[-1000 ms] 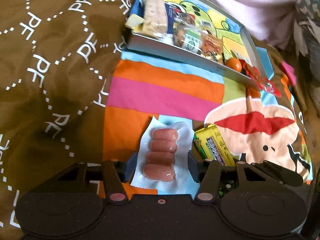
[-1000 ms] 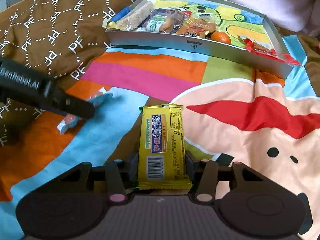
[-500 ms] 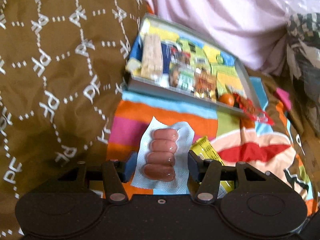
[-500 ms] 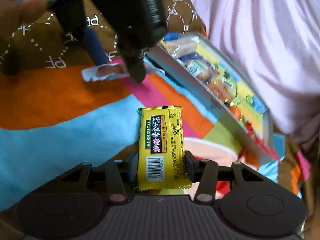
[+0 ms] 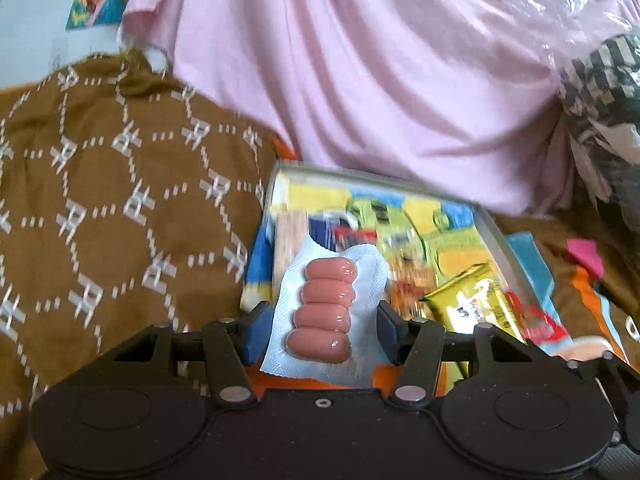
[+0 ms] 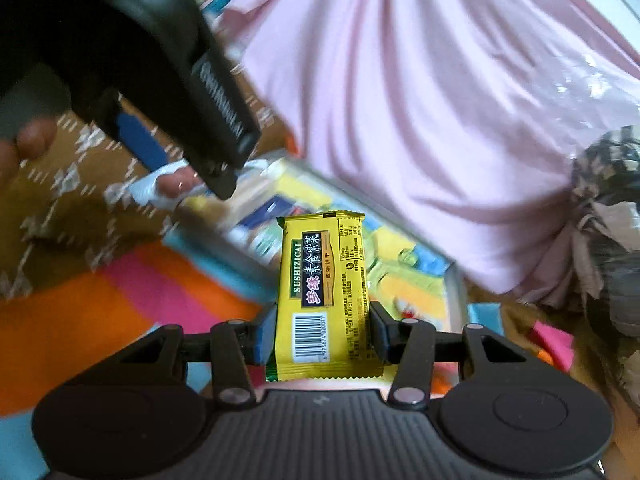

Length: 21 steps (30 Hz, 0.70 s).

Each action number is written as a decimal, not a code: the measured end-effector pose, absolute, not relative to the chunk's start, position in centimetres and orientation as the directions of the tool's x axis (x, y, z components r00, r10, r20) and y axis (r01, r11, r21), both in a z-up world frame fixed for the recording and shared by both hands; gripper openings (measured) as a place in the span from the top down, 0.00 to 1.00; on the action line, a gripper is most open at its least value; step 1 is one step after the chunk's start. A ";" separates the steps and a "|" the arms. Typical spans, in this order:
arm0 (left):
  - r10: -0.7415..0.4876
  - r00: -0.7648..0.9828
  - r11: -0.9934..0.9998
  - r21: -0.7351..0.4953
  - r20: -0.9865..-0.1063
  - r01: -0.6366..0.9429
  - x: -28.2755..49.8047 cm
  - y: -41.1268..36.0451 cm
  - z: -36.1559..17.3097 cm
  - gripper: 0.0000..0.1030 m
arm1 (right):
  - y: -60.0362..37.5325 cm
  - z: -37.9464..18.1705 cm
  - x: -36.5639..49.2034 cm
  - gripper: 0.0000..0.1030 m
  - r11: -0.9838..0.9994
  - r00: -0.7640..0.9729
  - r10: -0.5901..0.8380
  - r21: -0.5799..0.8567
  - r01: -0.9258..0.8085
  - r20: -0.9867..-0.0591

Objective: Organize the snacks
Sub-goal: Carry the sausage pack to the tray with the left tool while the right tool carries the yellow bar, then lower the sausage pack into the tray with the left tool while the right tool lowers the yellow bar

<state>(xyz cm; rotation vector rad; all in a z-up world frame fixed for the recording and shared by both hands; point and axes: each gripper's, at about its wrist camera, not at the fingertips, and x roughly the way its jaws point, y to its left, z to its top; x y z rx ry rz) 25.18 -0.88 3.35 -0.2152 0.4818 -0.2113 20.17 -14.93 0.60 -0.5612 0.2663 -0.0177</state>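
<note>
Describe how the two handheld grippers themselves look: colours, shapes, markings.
Both are matte black. The left gripper and right gripper each have blue pads on angular linkage fingers with silver pivot pins and two round discs on the body. The right body is ribbed; white lettering runs along the left's side.

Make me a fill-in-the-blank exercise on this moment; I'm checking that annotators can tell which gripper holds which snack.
1. The left gripper holds a clear pack of ____ small pink sausages.
2. The right gripper holds a biscuit packet whose wrapper is ____.
3. Both snacks hang over the metal tray, behind which lies a ____ cloth.
4. The barcode on the biscuit packet sits at the end nearest the ____.

Missing words: four; yellow; pink; gripper
</note>
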 end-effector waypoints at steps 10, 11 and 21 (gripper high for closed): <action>-0.273 0.885 0.932 -0.330 -0.376 0.147 32.4 -1.2 3.4 0.44 | -16.7 2.4 26.1 0.50 0.910 0.972 -0.098 -0.414 0.001 -0.212; -0.274 0.885 0.930 -0.337 -0.377 0.145 33.0 -1.1 3.3 0.44 | -16.8 2.4 26.6 0.50 0.919 0.973 -0.094 -0.394 0.003 -0.213; -0.302 0.881 0.933 -0.305 -0.365 0.193 36.4 -2.5 2.4 0.43 | -18.3 2.2 30.5 0.50 0.969 0.968 -0.083 -0.248 0.022 -0.235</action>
